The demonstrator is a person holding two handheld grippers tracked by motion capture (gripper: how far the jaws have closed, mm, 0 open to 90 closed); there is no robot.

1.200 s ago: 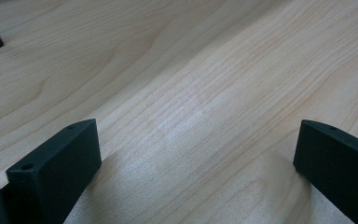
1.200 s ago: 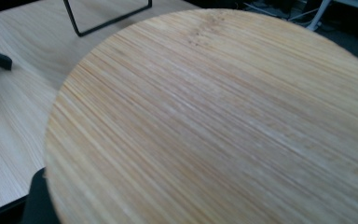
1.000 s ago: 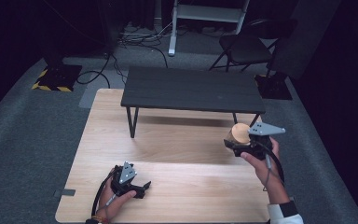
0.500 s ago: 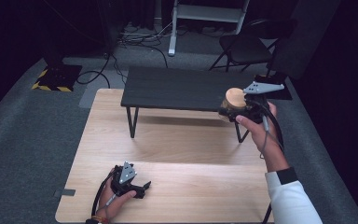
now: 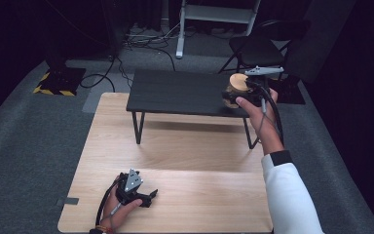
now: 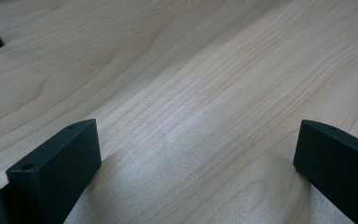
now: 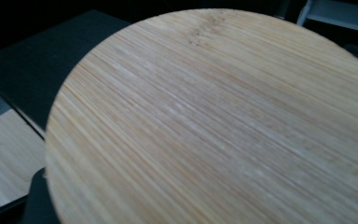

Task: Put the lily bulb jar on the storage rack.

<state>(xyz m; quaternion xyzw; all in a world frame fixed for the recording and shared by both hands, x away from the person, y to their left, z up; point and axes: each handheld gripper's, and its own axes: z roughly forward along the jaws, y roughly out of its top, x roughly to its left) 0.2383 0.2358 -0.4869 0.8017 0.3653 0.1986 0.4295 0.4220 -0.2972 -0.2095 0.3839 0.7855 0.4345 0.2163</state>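
Observation:
A round jar with a bamboo lid (image 5: 237,82) is held at the right end of the low black table (image 5: 175,92), with my right gripper (image 5: 233,96) shut on it. I cannot tell whether the jar touches the black top. The bamboo lid (image 7: 214,121) spreads close before the camera in the right gripper view, hiding most of both jaws. My left gripper (image 5: 148,197) rests on the light wooden table (image 5: 185,156) near its front left. In the left gripper view, my left gripper (image 6: 196,154) stands open over bare wood with nothing between its jaws.
The black table stands on thin legs (image 5: 137,127) on the far half of the wooden table. Behind it on the grey carpet are a dark chair (image 5: 263,46), a white stand (image 5: 180,46) and loose cables (image 5: 141,41).
My right gripper has carried the jar up and away from me, from beside the black table's right leg to the right end of its top. The left gripper has stayed put.

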